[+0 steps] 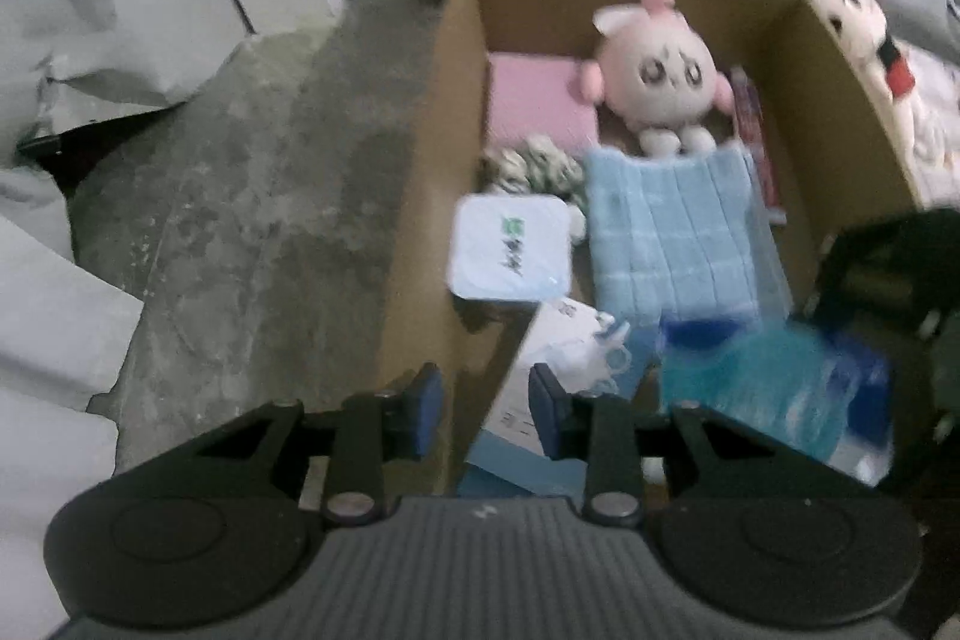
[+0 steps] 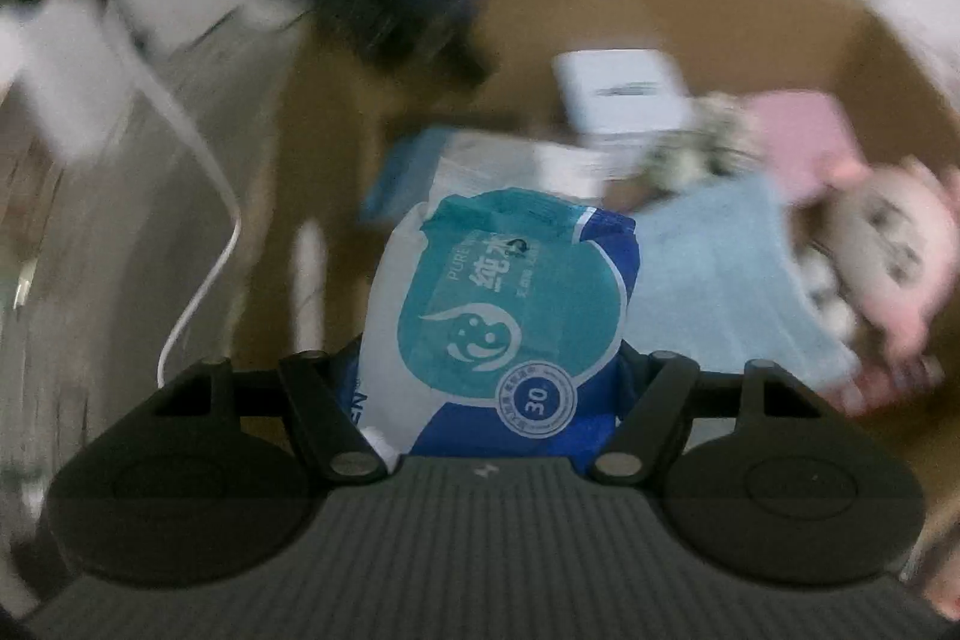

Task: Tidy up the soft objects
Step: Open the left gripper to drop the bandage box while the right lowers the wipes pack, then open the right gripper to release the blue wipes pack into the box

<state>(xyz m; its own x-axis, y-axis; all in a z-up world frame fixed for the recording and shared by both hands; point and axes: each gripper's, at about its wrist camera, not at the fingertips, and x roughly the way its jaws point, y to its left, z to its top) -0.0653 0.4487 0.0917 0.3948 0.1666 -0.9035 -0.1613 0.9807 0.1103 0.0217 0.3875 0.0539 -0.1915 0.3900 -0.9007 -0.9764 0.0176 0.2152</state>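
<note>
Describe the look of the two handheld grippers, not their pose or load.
Both match: a grey ribbed body with a small pale mark at the front edge, two round black discs, and black linkage arms with silver pivot screws. The left gripper shows blue finger pads. The right gripper hides its pads.

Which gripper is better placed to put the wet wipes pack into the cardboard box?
Right. The right gripper has its jaws clamped on the wet wipes pack, above the cardboard box. The left gripper is open and holds nothing.
</note>
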